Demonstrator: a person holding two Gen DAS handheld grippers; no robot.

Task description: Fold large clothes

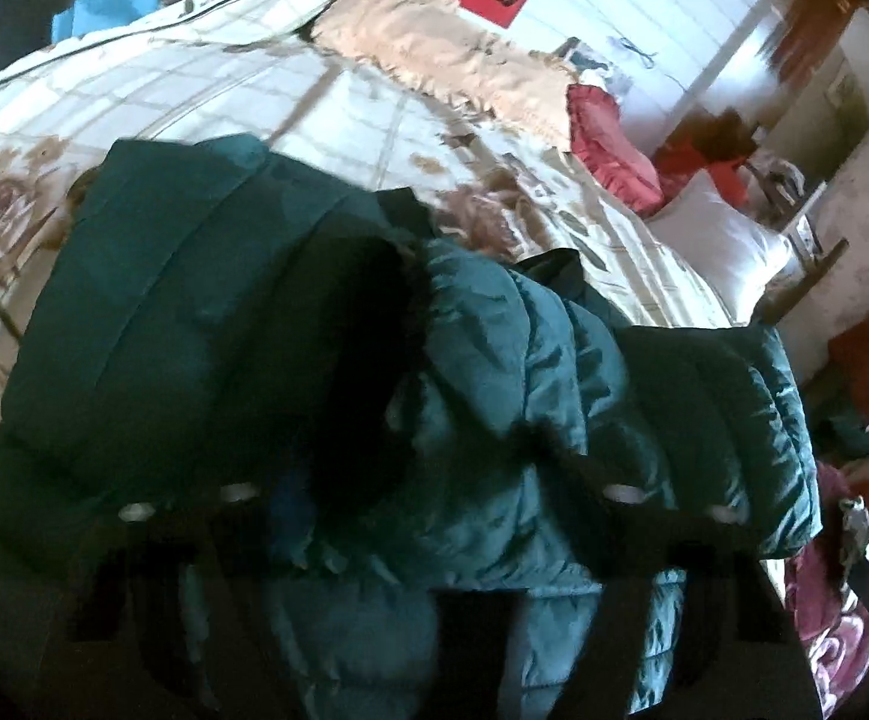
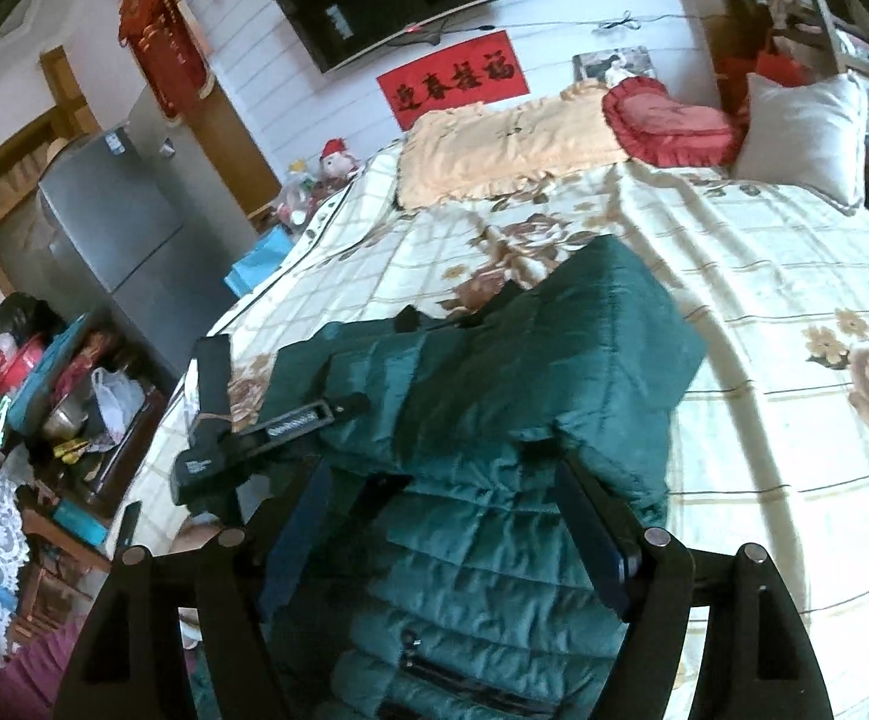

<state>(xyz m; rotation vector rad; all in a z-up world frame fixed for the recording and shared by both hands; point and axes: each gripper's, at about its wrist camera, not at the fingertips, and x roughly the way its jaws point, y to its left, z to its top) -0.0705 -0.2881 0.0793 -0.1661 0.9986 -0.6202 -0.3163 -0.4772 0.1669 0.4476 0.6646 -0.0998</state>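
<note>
Currently green padded jacket (image 2: pixel 494 396) lies part-folded on floral bedspread (image 2: pixel 794 276); right gripper (image 2: pixel 452 540) jaws apart w/ jacket fabric between; left gripper (image 1: pixel 434 396) jaw state unclear, too dark

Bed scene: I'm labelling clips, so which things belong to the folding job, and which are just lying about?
Job:
green padded coat
bedspread it lies on
left claw
right claw

Lying about:
red heart cushion
white pillow
peach blanket
fridge

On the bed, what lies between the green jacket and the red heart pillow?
Only bare flowered bedspread lies between the green jacket and the red heart pillow; the right wrist view shows it.
</note>
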